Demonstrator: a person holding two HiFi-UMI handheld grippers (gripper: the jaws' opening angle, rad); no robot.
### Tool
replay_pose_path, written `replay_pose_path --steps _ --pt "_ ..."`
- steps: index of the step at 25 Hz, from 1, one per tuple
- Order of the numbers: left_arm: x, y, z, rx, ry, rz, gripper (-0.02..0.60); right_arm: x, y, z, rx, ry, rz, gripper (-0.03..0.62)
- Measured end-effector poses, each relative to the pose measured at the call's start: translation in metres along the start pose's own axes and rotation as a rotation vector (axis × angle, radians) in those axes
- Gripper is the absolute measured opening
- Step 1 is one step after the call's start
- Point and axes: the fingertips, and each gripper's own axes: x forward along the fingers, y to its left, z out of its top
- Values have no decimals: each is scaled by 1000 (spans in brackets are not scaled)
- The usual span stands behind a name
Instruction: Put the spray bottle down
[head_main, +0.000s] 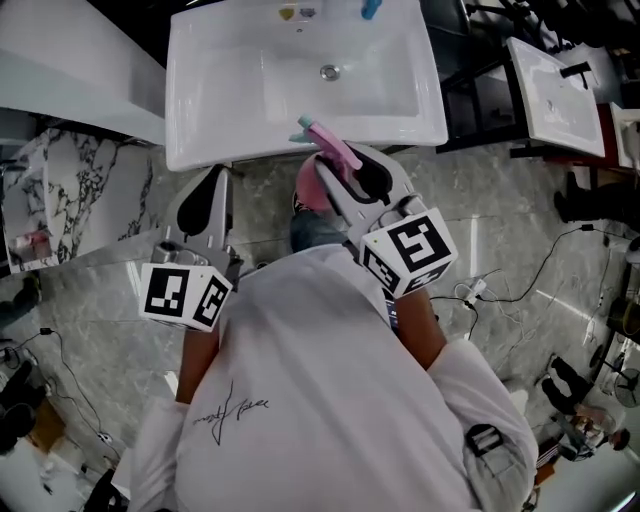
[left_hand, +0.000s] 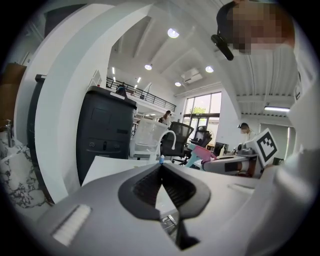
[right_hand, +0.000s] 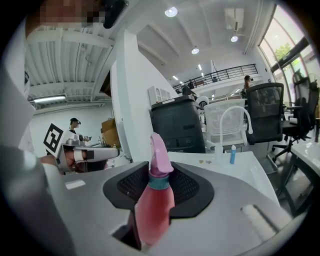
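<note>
Task incomplete: the right tool (right_hand: 159, 172) pinches the spray bottle (right_hand: 153, 200), not yet set down. Sink (head_main: 220, 100) at 12 o'clock. The left tool (left_hand: 160, 167) is pressed together, empty.

The place reads as a large open-plan office or test hall, partly fitted out as a bathroom mock-up. A white washbasin (head_main: 240, 110) and a second basin (head_main: 545, 95) are mounted over a marble-patterned floor (head_main: 500, 190), across which cables (head_main: 545, 262) are trailed. Office chairs (right_hand: 265, 115), a railed mezzanine (right_hand: 225, 75), recessed ceiling lights (right_hand: 171, 11), a ceiling air-conditioning unit (left_hand: 191, 76) and tall windows (left_hand: 202, 107) are seen. A person (left_hand: 166, 118) is visible in the background.
</note>
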Motion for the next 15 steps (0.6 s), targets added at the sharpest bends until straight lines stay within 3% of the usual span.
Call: replay_pose_path --steps 15 --pt "47 2 22 25 -23 68 23 24 -49 21 -8 -38 70 123"
